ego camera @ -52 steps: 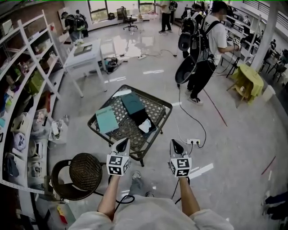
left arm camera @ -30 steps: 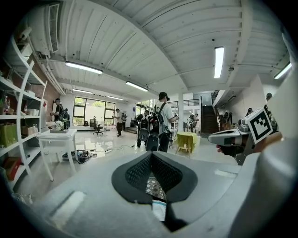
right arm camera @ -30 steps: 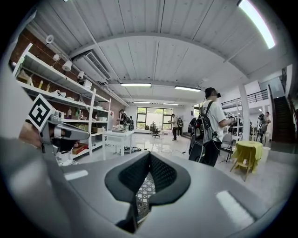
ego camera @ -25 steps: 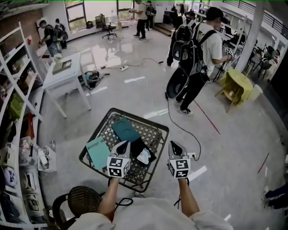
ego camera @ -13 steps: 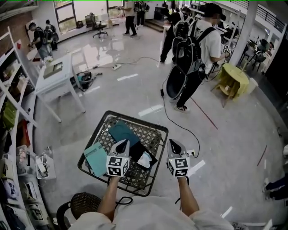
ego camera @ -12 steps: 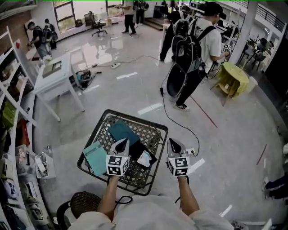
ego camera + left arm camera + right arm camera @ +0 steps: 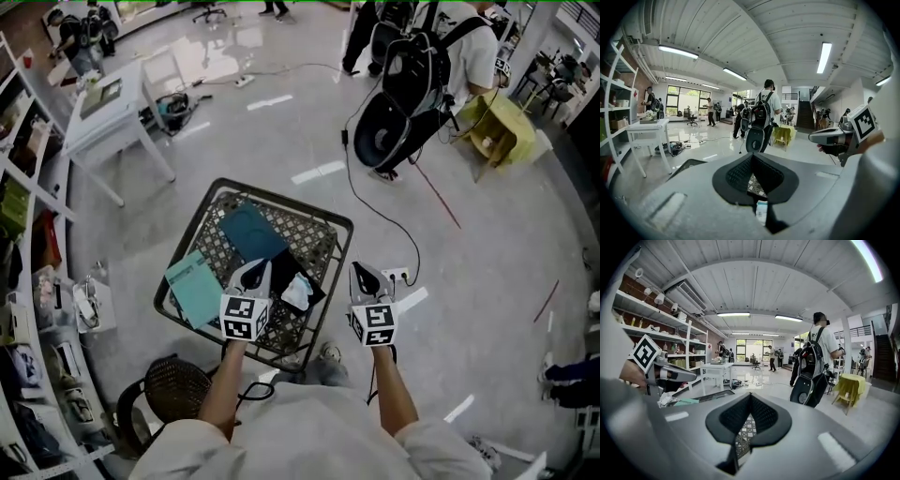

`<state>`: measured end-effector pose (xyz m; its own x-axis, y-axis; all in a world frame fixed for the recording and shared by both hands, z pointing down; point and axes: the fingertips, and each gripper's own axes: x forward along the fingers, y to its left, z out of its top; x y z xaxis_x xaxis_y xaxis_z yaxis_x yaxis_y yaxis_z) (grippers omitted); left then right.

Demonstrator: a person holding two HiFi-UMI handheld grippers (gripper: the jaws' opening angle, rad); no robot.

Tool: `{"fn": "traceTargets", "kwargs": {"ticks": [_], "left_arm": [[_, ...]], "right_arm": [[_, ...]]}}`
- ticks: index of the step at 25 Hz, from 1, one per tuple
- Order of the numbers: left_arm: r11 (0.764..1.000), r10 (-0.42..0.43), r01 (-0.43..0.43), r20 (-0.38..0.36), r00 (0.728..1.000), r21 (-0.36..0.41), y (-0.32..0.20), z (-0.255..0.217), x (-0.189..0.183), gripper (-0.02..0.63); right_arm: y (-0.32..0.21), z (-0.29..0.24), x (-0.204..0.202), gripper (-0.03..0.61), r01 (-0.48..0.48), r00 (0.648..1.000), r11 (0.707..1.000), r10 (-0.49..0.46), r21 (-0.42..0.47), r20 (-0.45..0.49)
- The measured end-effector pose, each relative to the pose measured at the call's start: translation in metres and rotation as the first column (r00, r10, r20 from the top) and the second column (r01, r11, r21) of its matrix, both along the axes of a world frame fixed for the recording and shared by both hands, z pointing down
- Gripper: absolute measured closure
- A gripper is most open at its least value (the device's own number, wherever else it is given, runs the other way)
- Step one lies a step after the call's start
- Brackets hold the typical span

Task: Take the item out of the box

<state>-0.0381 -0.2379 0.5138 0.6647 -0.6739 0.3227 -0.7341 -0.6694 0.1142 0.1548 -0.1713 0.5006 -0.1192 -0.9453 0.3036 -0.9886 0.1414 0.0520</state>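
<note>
A square lattice-top table (image 7: 323,239) stands in front of me. On it lie a dark teal box lid (image 7: 251,232), a light teal flat box (image 7: 194,287) and an open black box (image 7: 302,267) with a white crumpled item (image 7: 296,292) inside. My left gripper (image 7: 257,269) hangs shut and empty over the table's near side, just left of the black box. My right gripper (image 7: 362,273) is shut and empty past the table's right edge, above the floor. The table's lattice (image 7: 754,183) shows under the closed tips of the left gripper (image 7: 752,156), and under those of the right gripper (image 7: 750,395).
A round black wicker chair (image 7: 174,389) stands at my near left. White shelves (image 7: 37,281) line the left wall, with a white table (image 7: 105,105) beyond. A person with a backpack (image 7: 424,67) stands far right near a yellow-draped table (image 7: 503,127). A power strip (image 7: 398,276) lies on the floor.
I have come closer to the lattice table; it now lies right under the left gripper. Both grippers stay shut and keep their places side by side.
</note>
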Motion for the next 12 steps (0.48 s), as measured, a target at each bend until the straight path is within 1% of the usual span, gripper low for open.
{"fn": "traceTargets", "kwargs": {"ticks": [7, 12], "left_arm": [[0.998, -0.030, 0.032, 0.054, 0.998, -0.045, 0.017, 0.023, 0.017, 0.607], [0.995, -0.045, 0.052, 0.085, 0.995, -0.084, 0.029, 0.045, 0.028, 0.607]], "right_arm": [[0.004, 0.027, 0.012, 0.578, 0.070, 0.997, 0.996, -0.068, -0.053, 0.040], [0.010, 0.052, 0.020, 0.578, 0.102, 0.993, 0.990, -0.096, -0.098, 0.068]]}}
